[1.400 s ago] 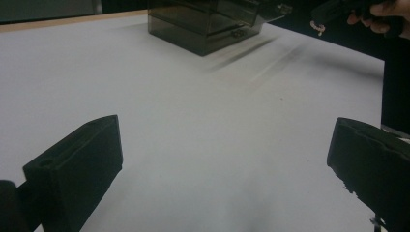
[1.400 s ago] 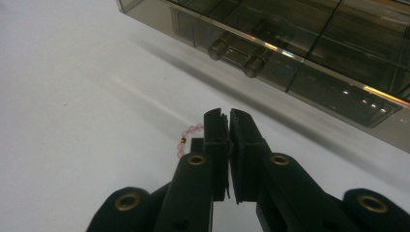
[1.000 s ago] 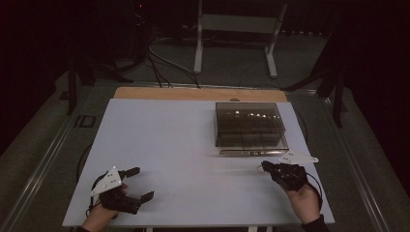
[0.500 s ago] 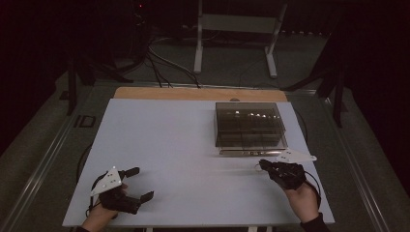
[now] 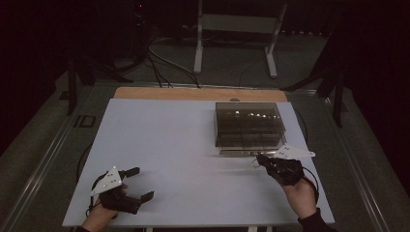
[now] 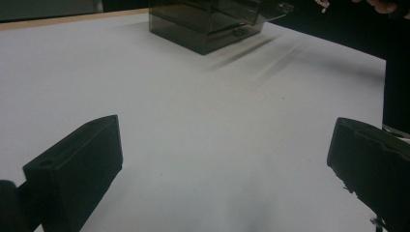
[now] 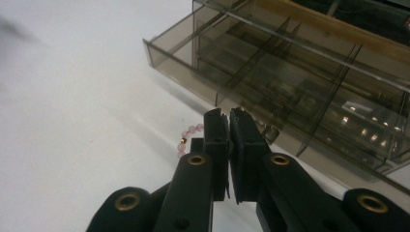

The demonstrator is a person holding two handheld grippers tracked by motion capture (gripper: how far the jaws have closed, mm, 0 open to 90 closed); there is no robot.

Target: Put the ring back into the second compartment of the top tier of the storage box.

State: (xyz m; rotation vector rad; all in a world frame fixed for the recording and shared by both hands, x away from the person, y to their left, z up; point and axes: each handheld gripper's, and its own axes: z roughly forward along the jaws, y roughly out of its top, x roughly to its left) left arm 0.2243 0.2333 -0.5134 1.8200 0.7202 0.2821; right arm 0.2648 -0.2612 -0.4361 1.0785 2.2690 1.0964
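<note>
In the high view, the left claw (image 5: 138, 183) is resting wide open and holding nothing near the front left corner of the white tabletop (image 5: 174, 145), while the right claw (image 5: 256, 160) is sitting pinched together just in front of the smoky clear organizer box (image 5: 247, 126), whose bottom drawer (image 5: 244, 152) is standing pulled out. In the left gripper view, its jaws are standing far apart over bare tabletop, with the box (image 6: 208, 24) lying well ahead. In the right gripper view, the right claw (image 7: 228, 116) is gripping a pink bead bracelet (image 7: 187, 136), which is curling out beside the jaws just above the tabletop, close to the open drawer (image 7: 232, 72) with its dividers.
</note>
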